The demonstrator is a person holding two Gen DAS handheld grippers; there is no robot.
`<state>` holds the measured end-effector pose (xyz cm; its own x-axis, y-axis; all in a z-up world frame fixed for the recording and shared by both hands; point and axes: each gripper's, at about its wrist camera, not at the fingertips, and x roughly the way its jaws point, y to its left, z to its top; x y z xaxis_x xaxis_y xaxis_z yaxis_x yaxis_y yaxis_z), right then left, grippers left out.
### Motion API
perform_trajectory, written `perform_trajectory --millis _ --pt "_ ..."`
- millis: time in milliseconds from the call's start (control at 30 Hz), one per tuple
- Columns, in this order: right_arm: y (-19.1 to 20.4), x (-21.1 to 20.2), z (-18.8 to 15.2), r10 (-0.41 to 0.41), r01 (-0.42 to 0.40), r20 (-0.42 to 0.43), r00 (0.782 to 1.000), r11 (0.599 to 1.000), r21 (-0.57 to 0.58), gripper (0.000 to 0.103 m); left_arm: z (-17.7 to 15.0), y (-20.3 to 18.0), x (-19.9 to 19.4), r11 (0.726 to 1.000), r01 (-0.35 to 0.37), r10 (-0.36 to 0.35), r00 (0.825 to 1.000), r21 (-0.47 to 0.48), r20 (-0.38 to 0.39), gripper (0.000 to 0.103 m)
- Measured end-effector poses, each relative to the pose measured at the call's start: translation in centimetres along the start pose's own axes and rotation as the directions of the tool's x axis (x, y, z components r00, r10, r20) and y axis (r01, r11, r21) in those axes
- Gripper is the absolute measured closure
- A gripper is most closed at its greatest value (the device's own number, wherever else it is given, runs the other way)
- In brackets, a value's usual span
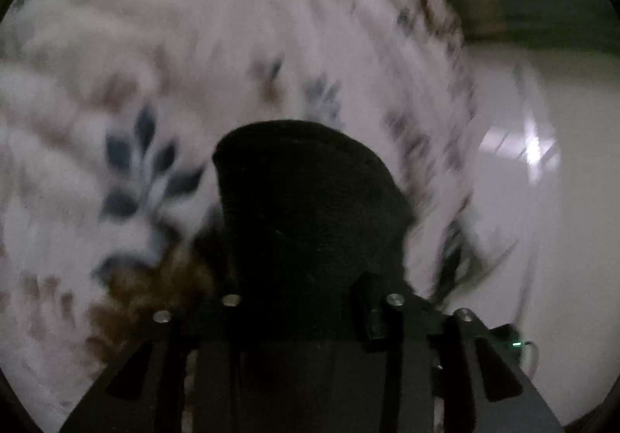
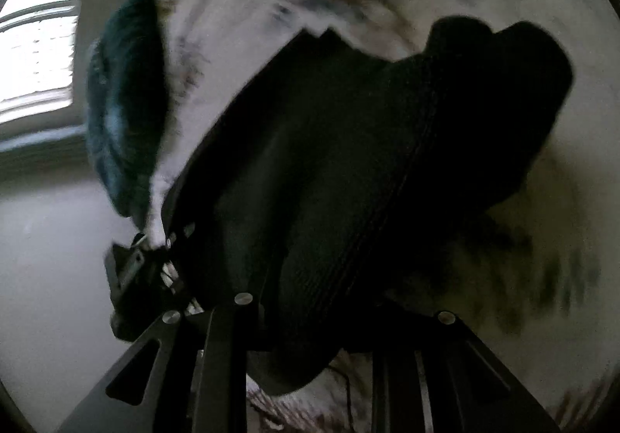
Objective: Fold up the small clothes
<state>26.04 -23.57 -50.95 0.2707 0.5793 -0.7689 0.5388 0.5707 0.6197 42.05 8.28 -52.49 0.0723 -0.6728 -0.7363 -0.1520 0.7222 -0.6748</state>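
Observation:
A small black garment (image 1: 306,208) hangs from my left gripper (image 1: 306,297), which is shut on its edge, above a white bedsheet with blue and brown leaf print (image 1: 135,161). In the right wrist view the same black garment (image 2: 368,169) drapes over and between my right gripper's fingers, and my right gripper (image 2: 310,301) is shut on it. The other gripper (image 2: 131,270) shows at the left, holding the cloth's far end. Both views are motion-blurred. The fingertips are hidden by cloth.
The bed's edge (image 1: 457,92) runs down the right of the left wrist view, with pale floor (image 1: 542,239) beyond. A dark teal cushion (image 2: 124,103) lies at the bed's edge and a bright window (image 2: 38,45) is at the far left.

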Motion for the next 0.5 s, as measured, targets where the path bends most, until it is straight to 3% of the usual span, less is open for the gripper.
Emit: perform_trajectory --millis 33,100,200,267,367,500 --pt "-1.6 0.5 -1.5 -0.024 0.024 -0.020 1.000 1.000 0.011 0.079 -0.8 0.8 1.0 1.000 -0.024 0.024 0.999 0.000 -0.027 0.053" --pt "-3.9 2.5 -2.9 -0.072 0.075 -0.077 0.994 0.996 0.037 0.065 -1.7 1.8 2.2 0.998 -0.059 0.058 0.998 -0.018 -0.038 0.047" --pt "-6.3 3.6 -3.0 -0.102 0.115 -0.148 0.984 0.990 0.079 0.051 -2.5 1.7 1.1 0.997 -0.027 0.029 0.999 -0.078 0.024 0.036" --pt "-6.1 2.5 -2.8 -0.136 0.143 -0.163 0.977 0.989 0.036 0.044 -3.5 1.0 -0.7 0.994 -0.051 0.060 0.994 -0.098 0.091 0.029" --pt "-5.9 -0.6 -3.2 -0.173 0.174 -0.158 0.972 0.985 -0.002 0.041 -5.8 0.2 -3.9 0.989 -0.008 0.035 0.982 -0.148 0.184 0.026" --pt "-5.3 -5.4 -4.0 -0.177 0.180 -0.152 0.972 0.984 0.007 0.041 -8.9 0.1 -5.9 0.985 -0.040 0.076 0.973 -0.165 0.218 0.022"
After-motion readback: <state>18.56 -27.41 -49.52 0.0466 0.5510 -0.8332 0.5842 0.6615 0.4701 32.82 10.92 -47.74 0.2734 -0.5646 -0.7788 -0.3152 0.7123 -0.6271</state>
